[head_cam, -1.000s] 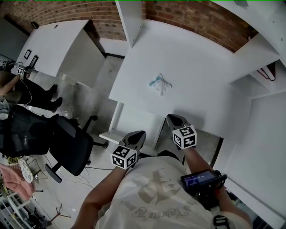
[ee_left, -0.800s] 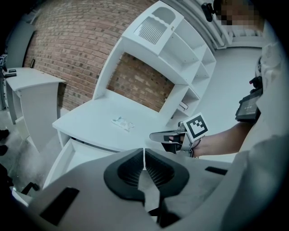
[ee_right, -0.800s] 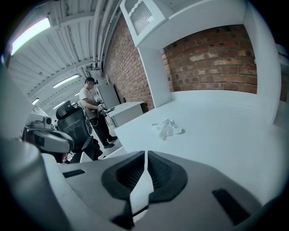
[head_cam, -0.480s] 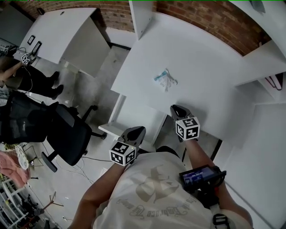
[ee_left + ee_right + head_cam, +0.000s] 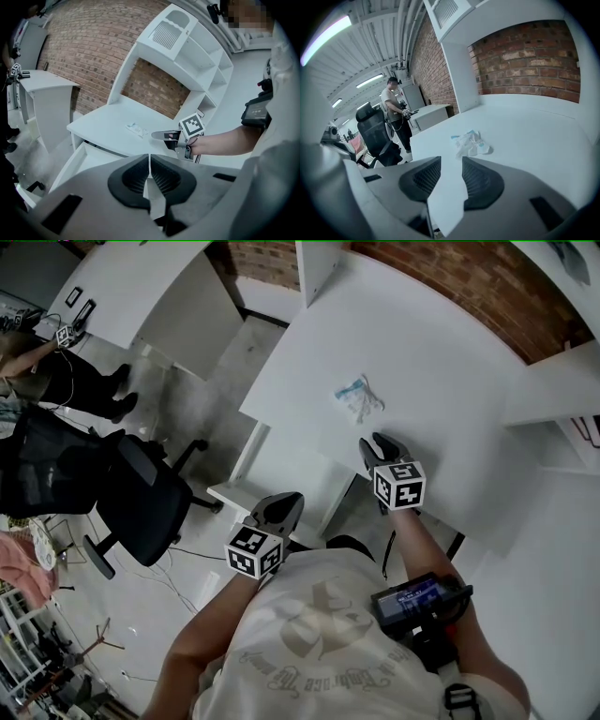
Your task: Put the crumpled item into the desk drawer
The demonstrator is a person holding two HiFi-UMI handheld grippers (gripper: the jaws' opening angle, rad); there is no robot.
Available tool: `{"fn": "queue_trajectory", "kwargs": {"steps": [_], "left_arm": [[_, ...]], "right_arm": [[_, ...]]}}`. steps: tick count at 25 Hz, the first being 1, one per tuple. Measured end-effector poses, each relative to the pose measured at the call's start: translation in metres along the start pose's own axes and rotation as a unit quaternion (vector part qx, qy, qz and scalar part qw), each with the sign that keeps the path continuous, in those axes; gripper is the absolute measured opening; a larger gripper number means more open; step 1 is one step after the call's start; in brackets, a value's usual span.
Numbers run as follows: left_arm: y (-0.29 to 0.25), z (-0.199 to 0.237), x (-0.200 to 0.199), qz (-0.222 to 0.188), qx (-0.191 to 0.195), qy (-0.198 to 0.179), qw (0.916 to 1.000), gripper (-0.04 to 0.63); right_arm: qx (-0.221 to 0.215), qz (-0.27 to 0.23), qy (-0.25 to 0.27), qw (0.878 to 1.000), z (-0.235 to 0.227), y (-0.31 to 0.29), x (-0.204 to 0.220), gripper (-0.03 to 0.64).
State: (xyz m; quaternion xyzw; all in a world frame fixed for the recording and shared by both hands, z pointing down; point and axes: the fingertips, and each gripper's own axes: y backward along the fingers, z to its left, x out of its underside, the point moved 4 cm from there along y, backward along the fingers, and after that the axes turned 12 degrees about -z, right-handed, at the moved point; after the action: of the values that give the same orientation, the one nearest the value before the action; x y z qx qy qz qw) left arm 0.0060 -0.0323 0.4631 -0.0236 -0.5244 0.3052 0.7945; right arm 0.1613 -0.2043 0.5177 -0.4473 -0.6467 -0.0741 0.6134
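The crumpled item (image 5: 359, 397), a white and blue wad, lies on the white desk top (image 5: 441, 352). My right gripper (image 5: 376, 442) hovers over the desk just short of it. In the right gripper view the wad (image 5: 469, 142) sits just past the gripper (image 5: 451, 174), whose jaws have just been opening and stand open with nothing between them. My left gripper (image 5: 285, 502) is shut and empty over the pulled-out desk drawer (image 5: 246, 495). The left gripper view shows its pads meeting (image 5: 149, 161), the open drawer (image 5: 84, 157) below, and the wad (image 5: 136, 128) on the desk.
A black office chair (image 5: 141, 512) stands on the floor to the left. A person (image 5: 56, 381) is at a second white desk (image 5: 141, 277) at far left. White shelving (image 5: 187, 51) rises behind the desk against the brick wall.
My right gripper has moved forward over the desk, closing in on the crumpled item. The left gripper has stayed by the drawer.
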Motion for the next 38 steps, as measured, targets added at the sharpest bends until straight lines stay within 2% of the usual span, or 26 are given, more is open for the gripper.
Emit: {"fn": "queue_trajectory", "kwargs": {"steps": [7,14,20,27,38], "left_arm": [[0.005,0.005,-0.001,-0.001,-0.012,0.008,0.9999,0.029],[-0.002,0.008,0.0,-0.007,-0.014,0.013,0.9998,0.029],[-0.001,0.007,-0.002,-0.006,-0.012,0.014,0.9998,0.029],[0.008,0.016,0.0,-0.007,-0.027,0.019,0.9994,0.029],[0.005,0.016,0.008,-0.008,-0.026,0.03,0.9992,0.029]], "right_arm": [[0.014,0.013,0.02,1.0,-0.006,-0.016,-0.007,0.204],[0.014,0.019,0.041,0.999,-0.015,-0.033,-0.016,0.221],[0.008,0.023,0.037,0.999,-0.019,-0.049,-0.026,0.247],[0.008,0.031,0.055,0.998,-0.023,-0.069,-0.034,0.278],[0.002,0.088,0.088,0.992,-0.035,-0.097,-0.032,0.287]]}}
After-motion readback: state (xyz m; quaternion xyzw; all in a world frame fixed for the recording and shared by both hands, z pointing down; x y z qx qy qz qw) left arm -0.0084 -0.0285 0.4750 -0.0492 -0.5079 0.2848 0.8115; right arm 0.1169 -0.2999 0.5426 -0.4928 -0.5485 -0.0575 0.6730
